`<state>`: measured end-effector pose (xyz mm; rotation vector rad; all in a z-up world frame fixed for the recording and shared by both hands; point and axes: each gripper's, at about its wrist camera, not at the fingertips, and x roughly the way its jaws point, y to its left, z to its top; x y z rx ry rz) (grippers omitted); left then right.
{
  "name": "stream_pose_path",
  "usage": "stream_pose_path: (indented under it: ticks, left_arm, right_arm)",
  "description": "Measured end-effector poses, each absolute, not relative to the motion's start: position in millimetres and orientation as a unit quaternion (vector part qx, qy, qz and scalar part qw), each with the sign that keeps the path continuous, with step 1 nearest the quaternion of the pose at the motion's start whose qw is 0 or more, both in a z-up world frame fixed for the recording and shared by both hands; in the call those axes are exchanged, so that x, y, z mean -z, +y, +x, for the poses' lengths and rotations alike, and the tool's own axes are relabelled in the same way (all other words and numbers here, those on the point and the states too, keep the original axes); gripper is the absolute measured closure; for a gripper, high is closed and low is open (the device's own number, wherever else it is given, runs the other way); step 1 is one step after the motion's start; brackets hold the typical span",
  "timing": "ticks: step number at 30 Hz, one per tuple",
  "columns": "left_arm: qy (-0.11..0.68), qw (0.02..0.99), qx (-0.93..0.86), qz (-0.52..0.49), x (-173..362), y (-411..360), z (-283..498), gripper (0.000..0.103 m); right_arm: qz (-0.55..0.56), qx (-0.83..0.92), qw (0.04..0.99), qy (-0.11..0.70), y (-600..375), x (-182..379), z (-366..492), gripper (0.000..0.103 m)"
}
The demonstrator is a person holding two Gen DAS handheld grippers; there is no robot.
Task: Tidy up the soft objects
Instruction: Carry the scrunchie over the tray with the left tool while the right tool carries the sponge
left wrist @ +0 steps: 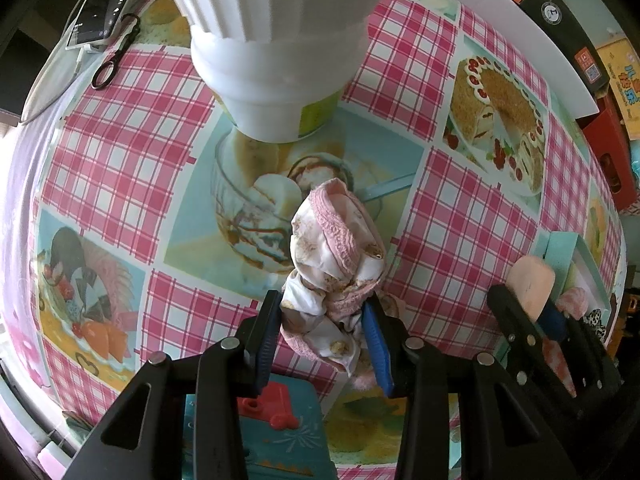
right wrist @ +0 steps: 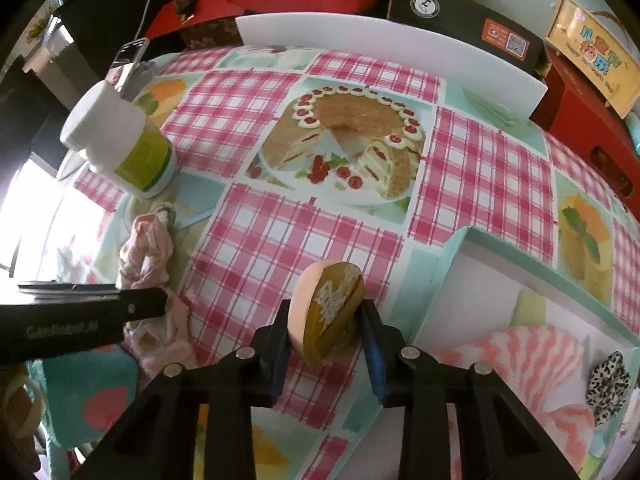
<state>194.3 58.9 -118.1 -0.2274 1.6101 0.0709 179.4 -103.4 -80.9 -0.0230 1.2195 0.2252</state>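
Note:
My left gripper (left wrist: 322, 308) points down at the table and is shut on a crumpled pink-and-white cloth (left wrist: 336, 236), which bunches up between its blue pads. The same cloth (right wrist: 148, 248) shows at the left of the right wrist view. My right gripper (right wrist: 326, 316) is shut on a soft peach-and-olive squishy piece (right wrist: 328, 300) with a white mark, held just above the checked tablecloth. That piece (left wrist: 532, 284) also shows at the right of the left wrist view. A pale teal box (right wrist: 520, 252) sits right of it, holding a pink striped soft item (right wrist: 528, 356) and a leopard-print scrunchie (right wrist: 608, 384).
A white jar with a green label (right wrist: 120, 140) stands behind the cloth. A phone (left wrist: 100, 12) lies at the far left corner. A white board (right wrist: 380, 40) edges the table's back, with red and black boxes (right wrist: 460, 12) behind. A teal item with a red part (left wrist: 276, 404) lies under my left gripper.

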Motion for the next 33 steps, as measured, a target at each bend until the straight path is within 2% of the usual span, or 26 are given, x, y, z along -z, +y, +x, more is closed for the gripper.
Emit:
stream_pose_path:
  ticks: [3,16,31,33]
  left_arm:
    - [0.718,0.688,-0.031,-0.104,118.8,60.0,193.8,0.061]
    - [0.716,0.689,-0.032,-0.107,117.9,61.7,192.6,0.061]
    - [0.714,0.690,-0.037,-0.113,115.1,61.9,193.2,0.062]
    - [0.714,0.691,-0.038,-0.111,114.3,62.3,192.5,0.067]
  right_arm:
    - [-0.009,-0.118,0.813,0.570,-103.9,81.1,174.6,0.069]
    - [0.021,-0.141,0.809,0.570,-115.4,80.8,161.4,0.086]
    - [0.010,-0.159,0.821,0.549,-117.2,57.6,149.6,0.087]
    - [0.013,-0.160,0.825,0.542,-117.6,49.1,145.5,0.087]
